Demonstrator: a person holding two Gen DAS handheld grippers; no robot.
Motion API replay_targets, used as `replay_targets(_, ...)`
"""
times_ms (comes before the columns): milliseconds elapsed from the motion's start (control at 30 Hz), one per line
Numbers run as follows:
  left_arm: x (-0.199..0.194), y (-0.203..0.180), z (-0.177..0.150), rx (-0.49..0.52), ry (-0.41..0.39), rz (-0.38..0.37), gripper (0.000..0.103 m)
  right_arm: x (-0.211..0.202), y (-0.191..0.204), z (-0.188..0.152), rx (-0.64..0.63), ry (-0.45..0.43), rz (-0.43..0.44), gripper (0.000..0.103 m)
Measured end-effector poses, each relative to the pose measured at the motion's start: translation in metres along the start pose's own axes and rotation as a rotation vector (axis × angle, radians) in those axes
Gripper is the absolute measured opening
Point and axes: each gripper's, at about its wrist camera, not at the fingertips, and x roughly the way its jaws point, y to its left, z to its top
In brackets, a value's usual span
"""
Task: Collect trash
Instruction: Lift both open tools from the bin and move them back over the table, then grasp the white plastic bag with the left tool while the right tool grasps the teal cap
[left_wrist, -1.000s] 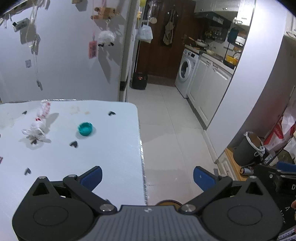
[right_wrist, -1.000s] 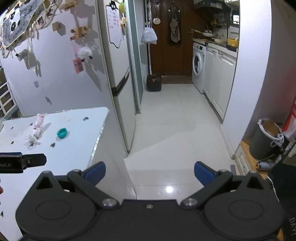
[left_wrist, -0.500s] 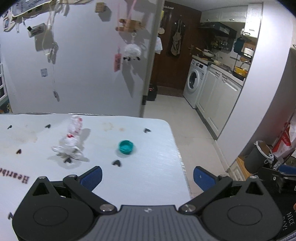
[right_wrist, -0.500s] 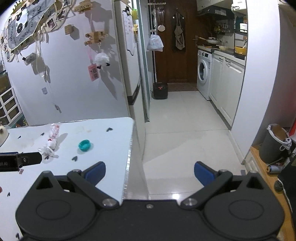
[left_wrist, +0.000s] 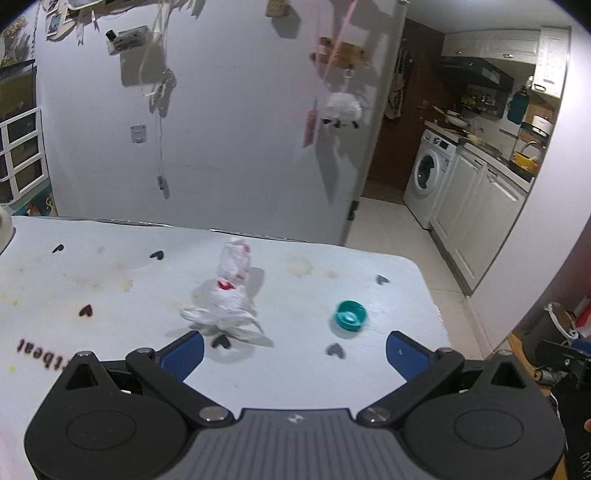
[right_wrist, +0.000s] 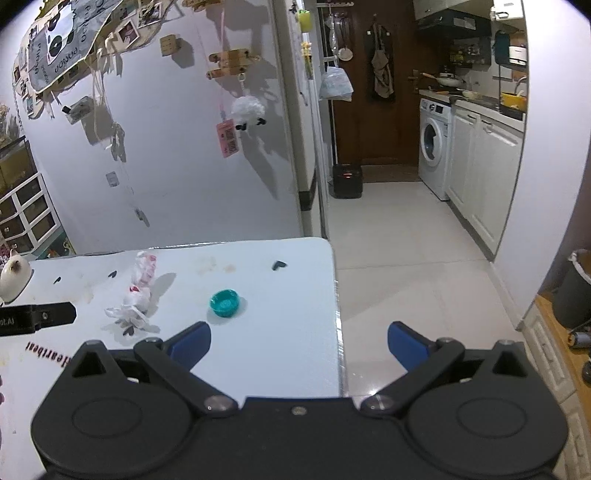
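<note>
A crumpled clear plastic wrapper (left_wrist: 229, 302) with red print is lying on the white tabletop (left_wrist: 110, 295), its long axis running away from the camera toward the wall. A teal bottle cap (left_wrist: 350, 314) is sitting just to its right, open side up, apart from the wrapper and nearer the tabletop's right edge. The left tongs (left_wrist: 293, 349) are hovering wide open and empty over the near part of the tabletop, the wrapper lying just ahead of the left finger. The right tongs (right_wrist: 298, 341) are gaping open too, holding nothing, straddling the tabletop's right edge, with the cap ahead of the left finger. Dark red lettering printed on the tabletop is reading partly as "rtbeat" (left_wrist: 40, 349). Dark heart shapes are dotting the surface. A grey bin (right_wrist: 574, 288) with a white liner is standing on the floor at far right; its contents are probably hidden from this angle. A pink tag (right_wrist: 228, 138) is hanging on the wall, its print too small to read.
</note>
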Motion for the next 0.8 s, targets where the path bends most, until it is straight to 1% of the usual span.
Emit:
replay_targets(233,0.039,0.037,0.016,-0.022,0.01,0.019,0.103,0.045,0.031,0.01,-0.009,0.007,0.017,0.103)
replay_targets(367,0.066,0.051,0.025,-0.039,0.002,0.006,0.103,0.069,0.044,0.013,-0.009,-0.002,0.043,0.103)
replay_targets(467,0.089,0.057,0.03,-0.027,0.0,-0.004,0.103,0.089,0.051,0.014,-0.011,0.001,0.057,0.103)
replay_targets(667,0.135,0.063,0.038,-0.018,-0.003,-0.004,0.097,0.135,0.064,0.011,-0.033,0.041,0.032,0.103)
replay_targets(800,0.169,0.068,0.039,-0.001,0.025,0.003,0.093,0.164,0.073,0.004,-0.064,0.079,0.031,0.103)
